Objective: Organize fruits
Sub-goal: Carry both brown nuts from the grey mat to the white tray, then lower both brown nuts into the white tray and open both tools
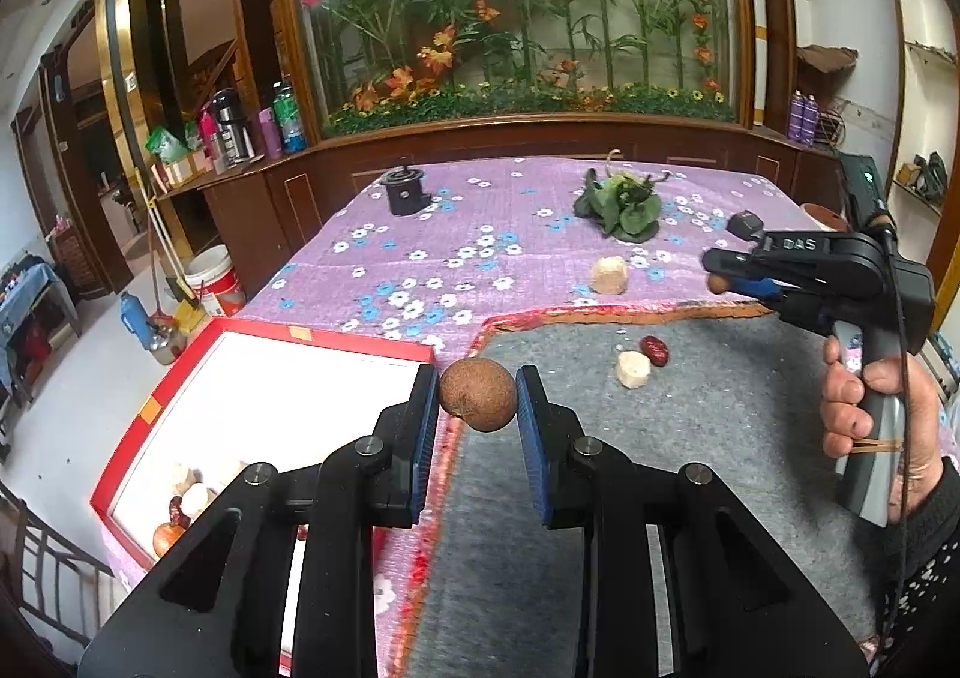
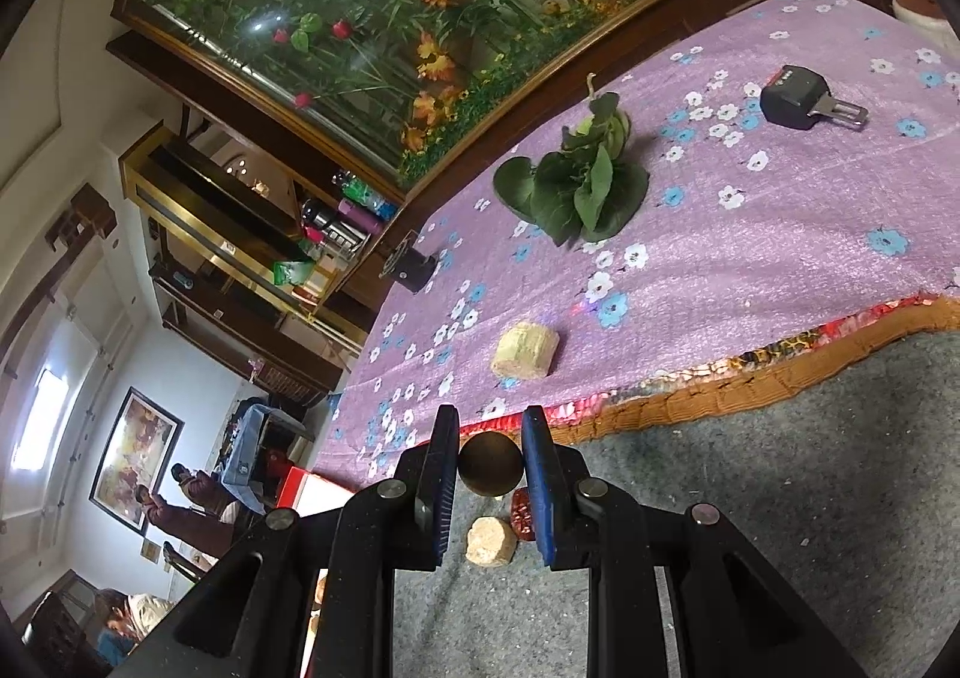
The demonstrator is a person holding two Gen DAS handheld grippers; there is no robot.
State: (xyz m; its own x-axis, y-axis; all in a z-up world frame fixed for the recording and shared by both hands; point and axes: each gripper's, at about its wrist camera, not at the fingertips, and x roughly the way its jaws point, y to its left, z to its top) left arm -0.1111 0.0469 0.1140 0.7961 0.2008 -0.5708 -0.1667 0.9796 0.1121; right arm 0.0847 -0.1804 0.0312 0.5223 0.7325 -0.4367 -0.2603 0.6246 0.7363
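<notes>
Round brown fruit (image 1: 477, 393), rough, speckled skin

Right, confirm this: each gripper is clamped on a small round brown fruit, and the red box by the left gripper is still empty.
Not empty. The left wrist view shows the red box already holding several pieces in its near corner. The rest stands: the left gripper and the right gripper each clamp a round brown fruit.
</notes>
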